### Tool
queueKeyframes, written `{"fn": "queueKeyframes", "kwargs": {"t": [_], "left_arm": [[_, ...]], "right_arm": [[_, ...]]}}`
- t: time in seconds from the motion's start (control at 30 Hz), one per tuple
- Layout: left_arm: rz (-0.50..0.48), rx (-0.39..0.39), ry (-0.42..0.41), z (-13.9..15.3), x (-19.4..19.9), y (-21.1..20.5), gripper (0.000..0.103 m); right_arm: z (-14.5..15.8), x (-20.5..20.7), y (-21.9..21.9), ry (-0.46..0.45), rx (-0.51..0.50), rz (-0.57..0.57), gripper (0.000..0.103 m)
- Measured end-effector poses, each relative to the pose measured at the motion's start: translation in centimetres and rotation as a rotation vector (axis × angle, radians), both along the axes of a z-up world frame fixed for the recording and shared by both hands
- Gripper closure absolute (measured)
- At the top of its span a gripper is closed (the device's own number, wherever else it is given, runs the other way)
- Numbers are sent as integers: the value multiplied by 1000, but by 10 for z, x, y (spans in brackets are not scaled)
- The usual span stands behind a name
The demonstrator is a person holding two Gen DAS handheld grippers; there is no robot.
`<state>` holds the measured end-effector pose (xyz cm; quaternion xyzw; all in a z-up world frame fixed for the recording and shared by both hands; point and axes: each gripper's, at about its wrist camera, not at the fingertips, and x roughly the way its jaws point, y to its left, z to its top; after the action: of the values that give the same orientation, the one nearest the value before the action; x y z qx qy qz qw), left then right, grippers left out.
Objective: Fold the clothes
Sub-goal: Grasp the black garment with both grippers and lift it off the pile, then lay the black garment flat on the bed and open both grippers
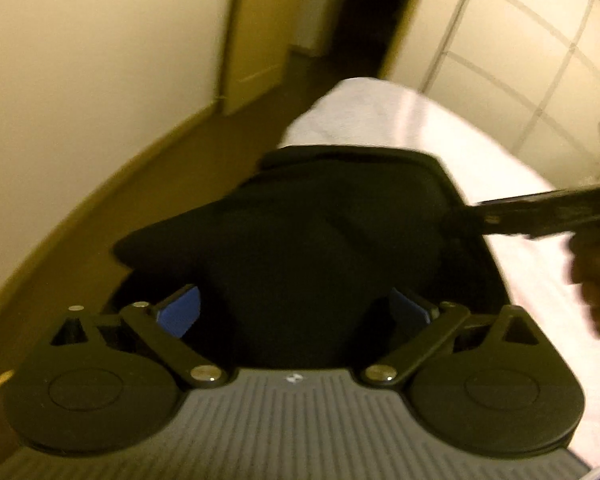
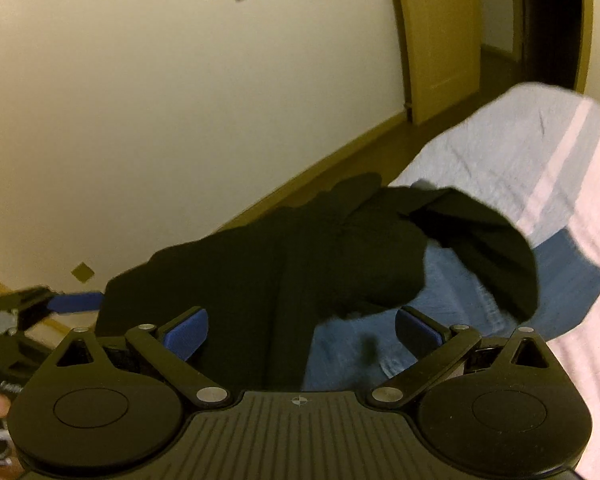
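Note:
A black garment (image 1: 300, 232) lies bunched on the bed, and one edge hangs over the bed's left side. My left gripper (image 1: 294, 308) is open, its blue pads (image 1: 180, 312) wide apart on either side of the cloth. My right gripper (image 2: 302, 332) is open too, low over the black garment (image 2: 260, 272). A curled flap (image 2: 496, 252) of the garment rests on a blue cloth (image 2: 460, 320). From the right, the right gripper (image 1: 484, 216) reaches the garment's far right edge. The left gripper (image 2: 76, 302) sits at its left edge.
The bed has a white sheet (image 1: 380, 120) with pale striped bedding (image 2: 580, 320) to the right. Brown floor (image 1: 100, 220) and a cream wall (image 2: 140, 120) run along the bed's left side. A door (image 2: 436, 40) stands beyond, and panelled cupboards (image 1: 520, 60) line the far right. A hand (image 1: 592, 272) holds the right gripper.

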<state>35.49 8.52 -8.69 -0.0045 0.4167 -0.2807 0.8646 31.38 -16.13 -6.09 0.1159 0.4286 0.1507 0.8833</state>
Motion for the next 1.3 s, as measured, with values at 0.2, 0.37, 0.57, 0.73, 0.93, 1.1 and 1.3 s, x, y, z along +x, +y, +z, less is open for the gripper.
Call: {"fn": "queueKeyframes", "kwargs": {"t": [0.2, 0.37, 0.57, 0.73, 0.93, 1.1, 1.3], "left_arm": [[-65, -55, -10, 0, 10, -2, 44], [-125, -34, -51, 15, 20, -12, 96], [-265, -37, -207, 58, 4, -40, 99], [-377, -122, -344, 111, -23, -76, 99], [-548, -243, -481, 167, -89, -158, 99], [-748, -308, -502, 185, -191, -253, 98], [-935, -279, -305, 119, -314, -384, 95]], "right_arm": [[-14, 27, 5, 23, 83, -7, 29], [-1, 28, -1, -6, 99, -25, 82], [25, 18, -30, -64, 232, -87, 94], [72, -22, -72, -206, 344, -166, 95], [157, -116, -144, -443, 356, -262, 96], [199, -249, -222, -582, 256, -390, 97], [155, -425, -327, -479, 125, -620, 96]]}}
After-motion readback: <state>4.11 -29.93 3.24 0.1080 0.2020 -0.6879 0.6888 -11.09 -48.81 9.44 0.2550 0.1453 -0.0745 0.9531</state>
